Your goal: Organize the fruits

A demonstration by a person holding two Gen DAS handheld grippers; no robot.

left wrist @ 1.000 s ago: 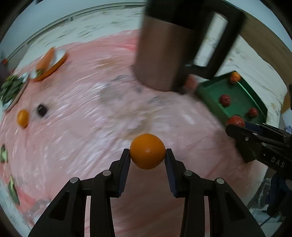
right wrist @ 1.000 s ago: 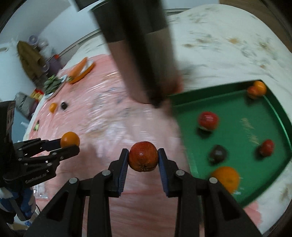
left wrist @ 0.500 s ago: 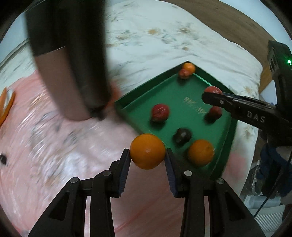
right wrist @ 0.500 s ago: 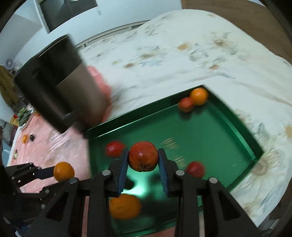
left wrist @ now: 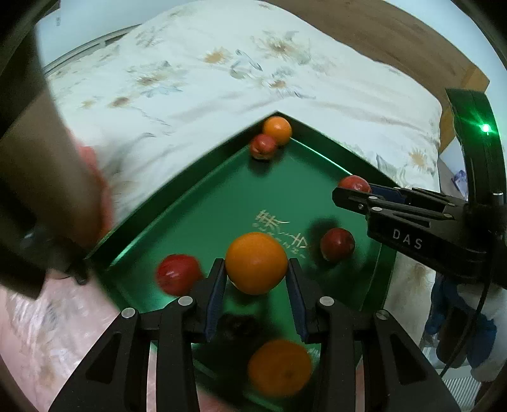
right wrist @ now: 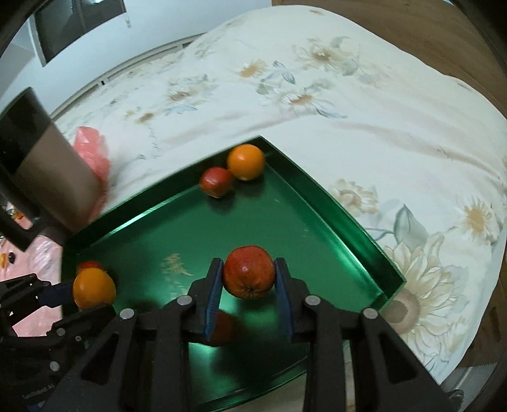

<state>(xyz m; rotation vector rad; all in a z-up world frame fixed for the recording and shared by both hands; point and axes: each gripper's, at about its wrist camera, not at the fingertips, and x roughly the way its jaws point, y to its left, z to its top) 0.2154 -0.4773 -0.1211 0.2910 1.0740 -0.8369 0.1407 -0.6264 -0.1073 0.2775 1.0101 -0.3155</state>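
Note:
My left gripper (left wrist: 256, 285) is shut on an orange (left wrist: 256, 262), held above the green tray (left wrist: 202, 202). My right gripper (right wrist: 247, 286) is shut on a red apple (right wrist: 249, 272), also over the green tray (right wrist: 323, 202). In the left wrist view the right gripper (left wrist: 351, 193) reaches in from the right with its red apple (left wrist: 353, 183). In the right wrist view the left gripper (right wrist: 60, 293) enters at the lower left with its orange (right wrist: 93, 287). An orange (right wrist: 246, 162) and a red apple (right wrist: 216, 182) lie in the tray's far corner. More fruit lies on the tray floor: red apples (left wrist: 178, 274) (left wrist: 336, 244), an orange (left wrist: 279, 367) and a dark fruit (left wrist: 239, 326).
A brown and black jug (left wrist: 35, 190) (right wrist: 41, 177) stands left of the tray. The tray rests on a white floral cloth (right wrist: 317, 95); a pink plastic sheet (left wrist: 57, 329) covers the surface to the left. A wooden board (left wrist: 380, 28) runs behind.
Both grippers have swept right from the pink sheet, past the jug, to above the green tray, each still holding its fruit.

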